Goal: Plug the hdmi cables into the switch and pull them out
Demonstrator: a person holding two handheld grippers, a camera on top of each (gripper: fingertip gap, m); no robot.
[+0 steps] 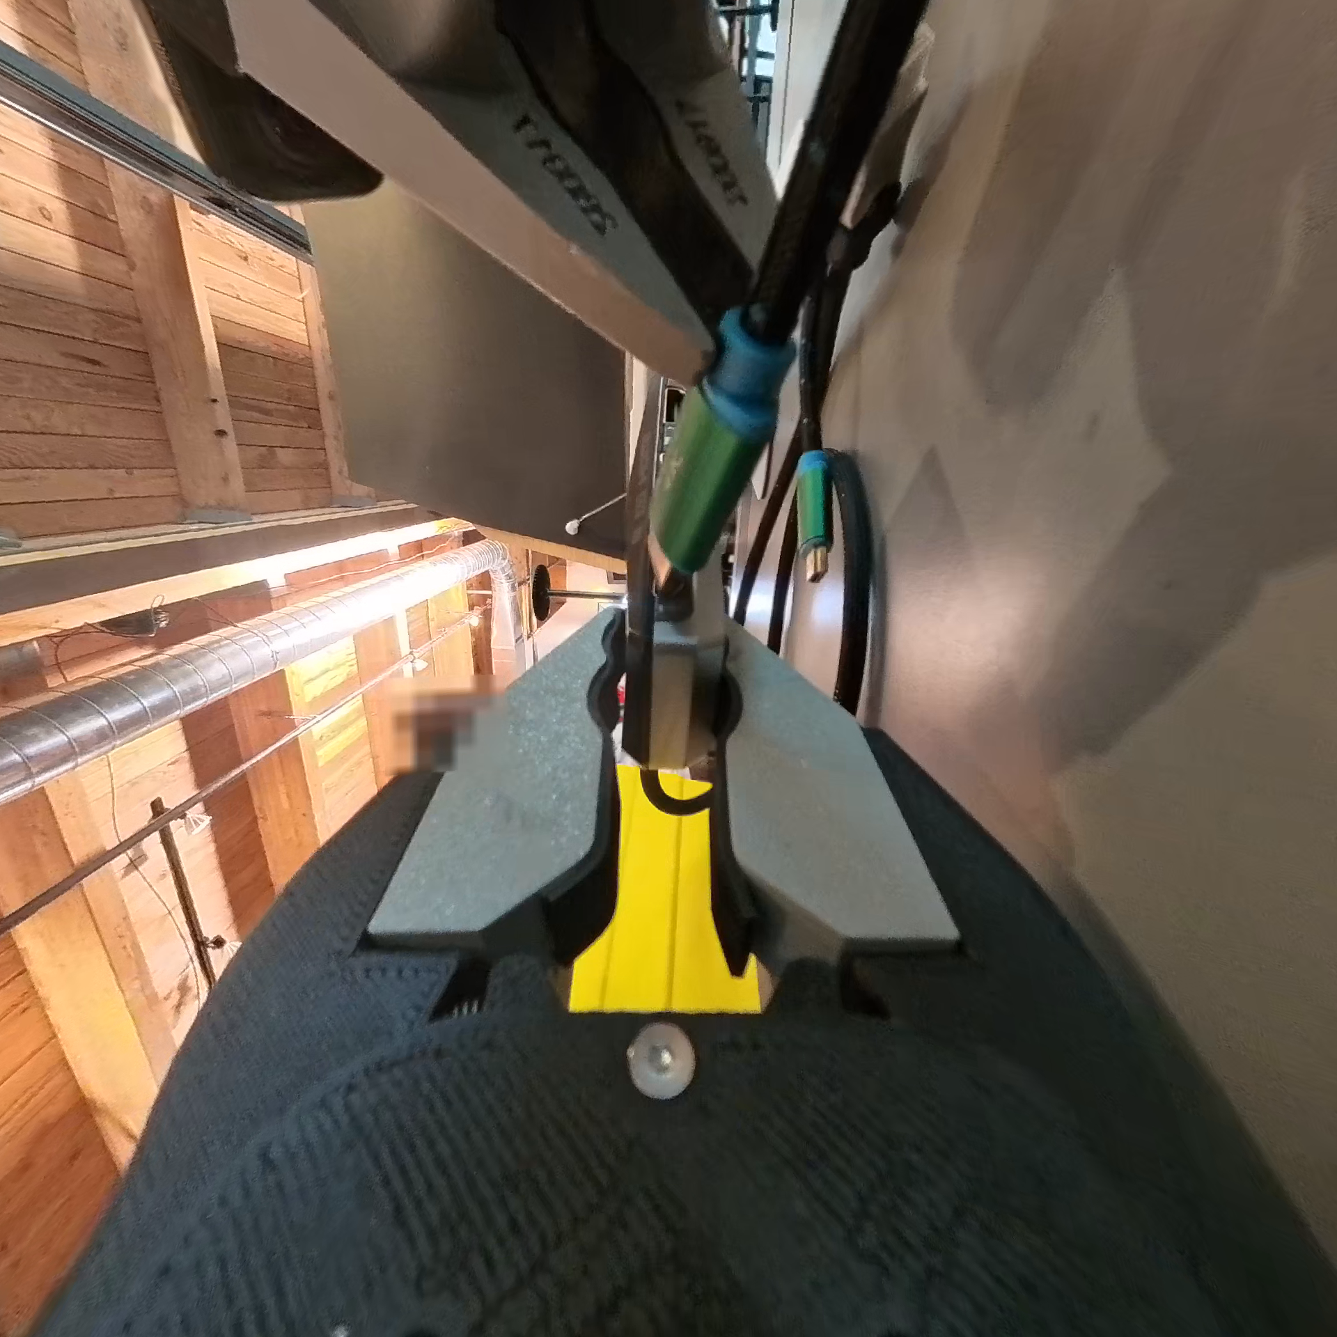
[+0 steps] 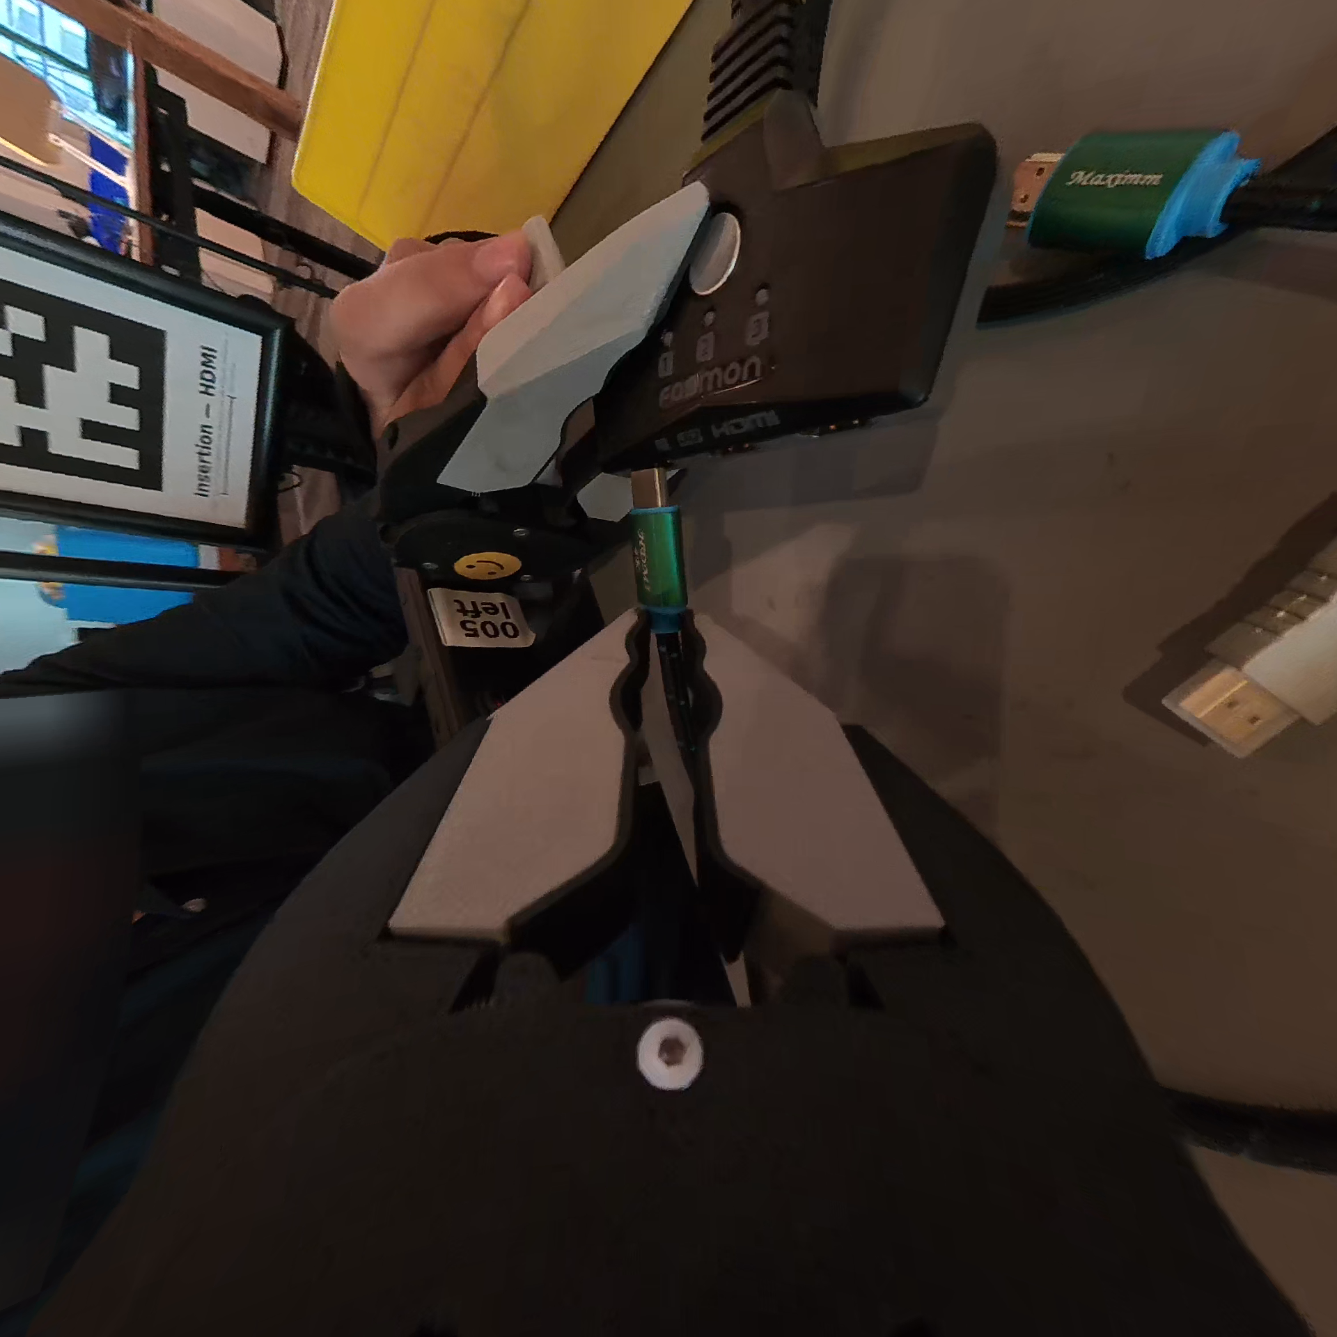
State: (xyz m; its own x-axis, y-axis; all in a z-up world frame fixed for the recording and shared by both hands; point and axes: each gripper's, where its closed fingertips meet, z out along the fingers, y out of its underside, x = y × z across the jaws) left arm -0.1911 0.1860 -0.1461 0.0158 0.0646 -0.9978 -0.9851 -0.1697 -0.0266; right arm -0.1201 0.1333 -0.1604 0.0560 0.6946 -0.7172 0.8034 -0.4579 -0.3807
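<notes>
My left gripper (image 1: 669, 651) is shut on the black HDMI switch (image 1: 669, 705), seen edge-on between the fingers. In the right wrist view the switch (image 2: 832, 289) is held off the grey table by the left gripper's grey fingers (image 2: 579, 362) and a hand. My right gripper (image 2: 665, 637) is shut on a black HDMI cable just behind its green plug (image 2: 655, 557). The plug's metal tip (image 2: 647, 488) meets a port on the switch's near edge, with most of the metal showing. The same plug (image 1: 705, 477) shows in the left wrist view, tip at the switch.
A second green plug (image 2: 1114, 192) with a blue collar lies on the grey table (image 2: 1013, 796) beyond the switch; it also shows in the left wrist view (image 1: 814, 506). A white and silver plug (image 2: 1244, 694) lies at the right. A yellow folder (image 2: 470, 94) and a framed sign (image 2: 123, 391) stand behind. The tips of one gripper are about 9 cm away from the tips of the other. The yellow folder (image 2: 470, 94) is about 20 cm from both grippers' fingertips.
</notes>
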